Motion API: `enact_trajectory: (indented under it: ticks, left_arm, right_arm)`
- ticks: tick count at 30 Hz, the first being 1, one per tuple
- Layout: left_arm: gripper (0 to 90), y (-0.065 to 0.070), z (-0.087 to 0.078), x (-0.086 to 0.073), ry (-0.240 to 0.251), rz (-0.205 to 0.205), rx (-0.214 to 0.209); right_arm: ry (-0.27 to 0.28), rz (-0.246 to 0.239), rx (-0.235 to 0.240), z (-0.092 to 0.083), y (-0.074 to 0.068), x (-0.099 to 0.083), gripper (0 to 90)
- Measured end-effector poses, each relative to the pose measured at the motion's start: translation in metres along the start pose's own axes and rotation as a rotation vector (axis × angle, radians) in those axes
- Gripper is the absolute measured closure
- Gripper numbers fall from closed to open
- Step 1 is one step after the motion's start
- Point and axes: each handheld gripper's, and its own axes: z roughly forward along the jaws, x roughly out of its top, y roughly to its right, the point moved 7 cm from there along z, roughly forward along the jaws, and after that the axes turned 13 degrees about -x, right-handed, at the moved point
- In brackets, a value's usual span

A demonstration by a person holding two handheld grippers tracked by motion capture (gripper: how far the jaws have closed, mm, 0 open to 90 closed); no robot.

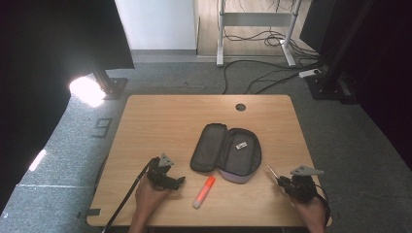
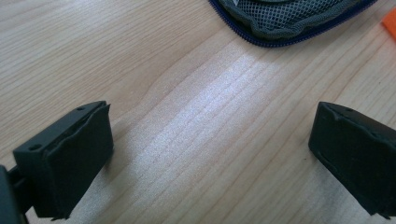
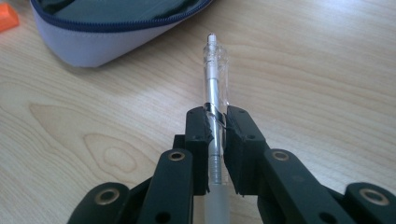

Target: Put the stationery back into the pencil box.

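An open dark pencil case (image 1: pixel 226 153) with a lilac underside lies in the middle of the wooden table (image 1: pixel 160 121). An orange highlighter (image 1: pixel 204 191) rests just in front of it. My right gripper (image 3: pixel 215 122) is shut on a clear ballpoint pen (image 3: pixel 215 74), whose far end points toward the pencil case (image 3: pixel 112 32). In the high view that right gripper (image 1: pixel 281 182) sits near the table's front right, with the pen (image 1: pixel 271 171) sticking out to the upper left. My left gripper (image 1: pixel 180 180) rests at the front left, jaws wide apart over bare wood (image 2: pixel 205 140), nothing between them.
A round cable hole (image 1: pixel 240 107) sits near the table's far edge. Beyond the table stand a white desk frame (image 1: pixel 257 29) and loose cables on grey carpet (image 1: pixel 262 73). Dark stands flank both sides. The pencil case's mesh edge (image 2: pixel 285 18) lies ahead of the left gripper.
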Motion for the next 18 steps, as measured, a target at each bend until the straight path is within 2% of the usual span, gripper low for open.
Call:
enact_trajectory:
  ticks: [10,18]
  left_arm:
    - [0.0,0.000,0.000,0.000,0.000,0.000,0.000]
    - [0.0,0.000,0.000,0.000,0.000,0.000,0.000]
  right_arm:
    - [0.023,0.012,-0.008,-0.005,0.008,0.016,78.2]
    - [0.032,0.005,-0.003,-0.004,0.006,0.027,78.1]
